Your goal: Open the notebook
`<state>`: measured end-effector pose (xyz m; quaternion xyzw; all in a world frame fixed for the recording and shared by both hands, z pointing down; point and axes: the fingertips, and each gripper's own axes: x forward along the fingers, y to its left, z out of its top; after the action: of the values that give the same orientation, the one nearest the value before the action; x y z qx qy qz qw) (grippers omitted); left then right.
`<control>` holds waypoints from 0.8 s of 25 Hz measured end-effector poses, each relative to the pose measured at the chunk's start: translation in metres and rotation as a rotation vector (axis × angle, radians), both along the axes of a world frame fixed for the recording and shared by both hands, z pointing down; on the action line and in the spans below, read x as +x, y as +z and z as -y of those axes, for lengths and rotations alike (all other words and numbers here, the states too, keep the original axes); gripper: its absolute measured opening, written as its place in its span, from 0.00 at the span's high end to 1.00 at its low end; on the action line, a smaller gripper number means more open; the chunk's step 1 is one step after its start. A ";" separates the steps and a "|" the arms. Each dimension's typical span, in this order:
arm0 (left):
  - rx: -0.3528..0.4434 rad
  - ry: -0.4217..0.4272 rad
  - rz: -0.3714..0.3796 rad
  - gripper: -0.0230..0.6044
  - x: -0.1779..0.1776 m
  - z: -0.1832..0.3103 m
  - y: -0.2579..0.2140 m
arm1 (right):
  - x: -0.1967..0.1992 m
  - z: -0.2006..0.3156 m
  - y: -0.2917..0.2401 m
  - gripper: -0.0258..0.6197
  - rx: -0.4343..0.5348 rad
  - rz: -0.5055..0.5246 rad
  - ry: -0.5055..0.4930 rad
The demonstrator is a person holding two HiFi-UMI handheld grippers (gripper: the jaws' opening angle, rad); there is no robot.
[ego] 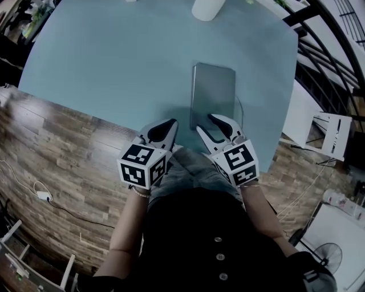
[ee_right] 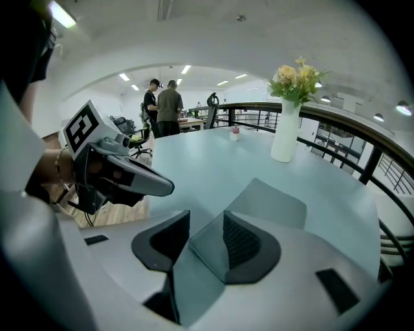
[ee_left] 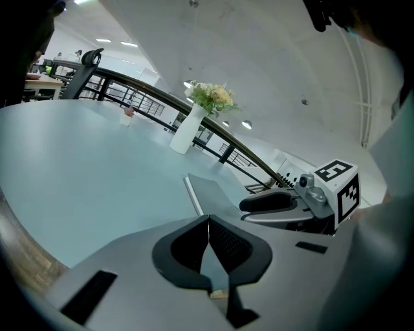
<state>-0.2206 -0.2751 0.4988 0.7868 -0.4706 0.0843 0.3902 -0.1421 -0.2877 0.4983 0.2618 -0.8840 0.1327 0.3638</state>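
Head view shows the teal bench [ego: 114, 63] filling the upper half, with the grey notebook [ego: 213, 91] lying flat and closed on it, its near short edge directly under and ahead of the right gripper's [ego: 205, 123] jaws. The right gripper view shows those jaws spread, one to each side of the notebook's near corner. The pads do not appear to press on it, and the cover shows no lift or gap. The left gripper [ego: 170, 124] sits just beside the right one, off the notebook's left edge, with bare bench ahead of its jaws. In the left gripper view its jaws are pressed together at the tips with nothing between them, and the notebook lies ahead and to their right. A white vase [ego: 208, 8] stands well beyond both pairs of jaws, past the notebook's far edge. I judge the task barely begun: the approach looks made, with the right jaws lined up on the corner, but the cover is neither gripped nor raised. What seems left is to catch the cover's edge alone, lift it and swing it over, perhaps with the left jaws steadying the pages beneath.
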 end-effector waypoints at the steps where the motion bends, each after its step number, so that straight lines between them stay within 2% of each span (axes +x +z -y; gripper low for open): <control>1: -0.005 -0.006 -0.003 0.93 -0.002 -0.002 0.003 | -0.001 -0.001 0.003 0.72 -0.004 -0.006 -0.007; 12: -0.033 -0.048 -0.024 0.93 -0.009 -0.009 0.024 | -0.014 -0.012 0.029 0.72 -0.023 -0.088 -0.107; 20: -0.058 -0.055 -0.031 0.93 -0.014 -0.010 0.037 | -0.020 -0.013 0.053 0.72 -0.033 -0.163 -0.139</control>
<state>-0.2343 -0.2649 0.5357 0.7630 -0.4835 0.0749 0.4224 -0.1623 -0.2747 0.5509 0.2037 -0.8653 0.0999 0.4470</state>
